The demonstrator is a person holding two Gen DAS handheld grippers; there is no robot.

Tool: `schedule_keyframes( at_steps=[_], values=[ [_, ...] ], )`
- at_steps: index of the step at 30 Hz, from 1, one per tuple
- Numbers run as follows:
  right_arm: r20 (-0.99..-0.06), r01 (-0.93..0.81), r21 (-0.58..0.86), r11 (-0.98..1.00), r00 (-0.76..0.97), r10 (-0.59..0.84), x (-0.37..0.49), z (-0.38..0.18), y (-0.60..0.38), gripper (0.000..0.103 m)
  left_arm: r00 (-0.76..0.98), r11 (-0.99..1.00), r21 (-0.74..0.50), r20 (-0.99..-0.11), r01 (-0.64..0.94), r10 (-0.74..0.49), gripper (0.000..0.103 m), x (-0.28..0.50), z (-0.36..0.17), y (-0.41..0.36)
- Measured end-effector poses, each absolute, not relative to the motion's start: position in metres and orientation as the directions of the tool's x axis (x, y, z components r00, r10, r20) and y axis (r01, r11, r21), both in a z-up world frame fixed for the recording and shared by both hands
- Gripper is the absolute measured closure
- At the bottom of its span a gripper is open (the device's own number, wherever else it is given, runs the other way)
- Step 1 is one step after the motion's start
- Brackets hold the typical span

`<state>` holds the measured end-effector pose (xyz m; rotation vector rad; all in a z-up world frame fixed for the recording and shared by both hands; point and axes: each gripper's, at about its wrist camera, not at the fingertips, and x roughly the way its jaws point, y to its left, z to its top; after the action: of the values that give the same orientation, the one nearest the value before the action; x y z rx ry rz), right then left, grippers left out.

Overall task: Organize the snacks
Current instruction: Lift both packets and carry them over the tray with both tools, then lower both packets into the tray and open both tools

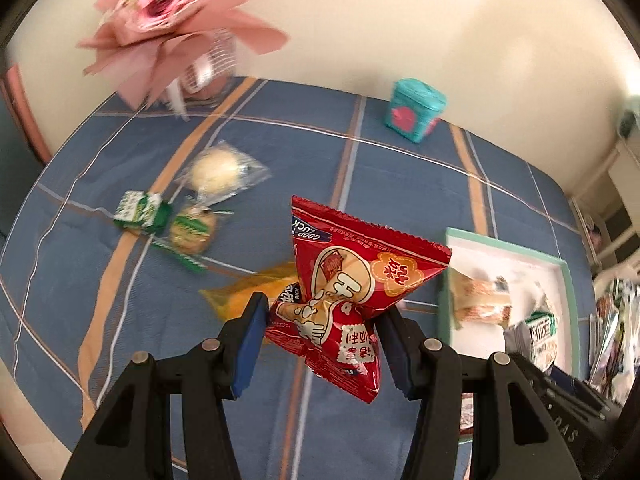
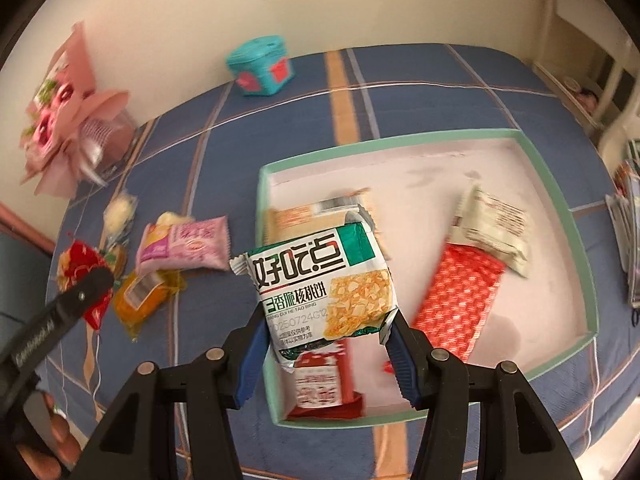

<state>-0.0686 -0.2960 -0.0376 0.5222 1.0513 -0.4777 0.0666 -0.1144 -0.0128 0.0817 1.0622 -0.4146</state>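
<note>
Your left hand-held gripper (image 1: 322,334) is clamped on a red snack packet (image 1: 347,296) above the bed (image 1: 280,152). Your right hand-held gripper (image 2: 326,326) pinches a walnut cookie packet (image 2: 322,286) over the mint-rimmed box (image 2: 560,204). You seem mid-delivery: next, lower and release each inside.

"好吃点" on green-white packet (image 2: 324,284)

A pink paper bouquet (image 1: 176,12) lies at eleven o'clock on the blue plaid bedspread (image 1: 280,152), with a teal tin (image 1: 416,109) at one o'clock by the cream wall (image 1: 440,20).
</note>
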Motion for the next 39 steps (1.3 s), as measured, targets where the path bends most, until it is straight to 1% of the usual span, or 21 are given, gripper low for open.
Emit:
schedule_keyframes(
  at_steps=[7,15,20,22,31,38,39],
  values=[
    [-0.917,0.719,0.188,0.669,0.373,-0.143,-0.097,-0.047,-0.34,0.045,0.411,0.863,-0.067,-0.859,0.501,-0.306,0.047,0.031,-0.012,-0.165],
    [-0.94,0.84,0.123,0.528,0.27,-0.211,-0.134,-0.06,-0.383,0.045,0.384,0.762,0.0,-0.864,0.647,-0.326,0.047,-0.011,-0.019,-0.226],
    [-0.942,0.872,0.1,0.48,0.238,-0.236,-0.149,-0.061,-0.393,0.045,0.362,0.696,0.019,-0.864,0.718,-0.351,0.047,-0.031,-0.024,-0.261],
    [-0.942,0.879,0.094,0.467,0.231,-0.244,-0.153,-0.061,-0.396,0.045,0.365,0.671,0.045,-0.864,0.74,-0.345,0.047,-0.038,-0.03,-0.273],
    [-0.95,0.894,0.077,0.441,0.2,-0.241,-0.16,-0.07,-0.405,0.045,0.366,0.605,0.092,-0.863,0.791,-0.347,0.046,-0.053,-0.044,-0.298],
    [-0.954,0.894,0.072,0.442,0.191,-0.232,-0.156,-0.076,-0.404,0.044,0.351,0.596,0.092,-0.875,0.798,-0.334,0.046,-0.051,-0.054,-0.303],
    [-0.954,0.894,0.072,0.443,0.19,-0.23,-0.156,-0.077,-0.404,0.044,0.349,0.597,0.091,-0.876,0.797,-0.332,0.044,-0.05,-0.054,-0.302]
  ],
)
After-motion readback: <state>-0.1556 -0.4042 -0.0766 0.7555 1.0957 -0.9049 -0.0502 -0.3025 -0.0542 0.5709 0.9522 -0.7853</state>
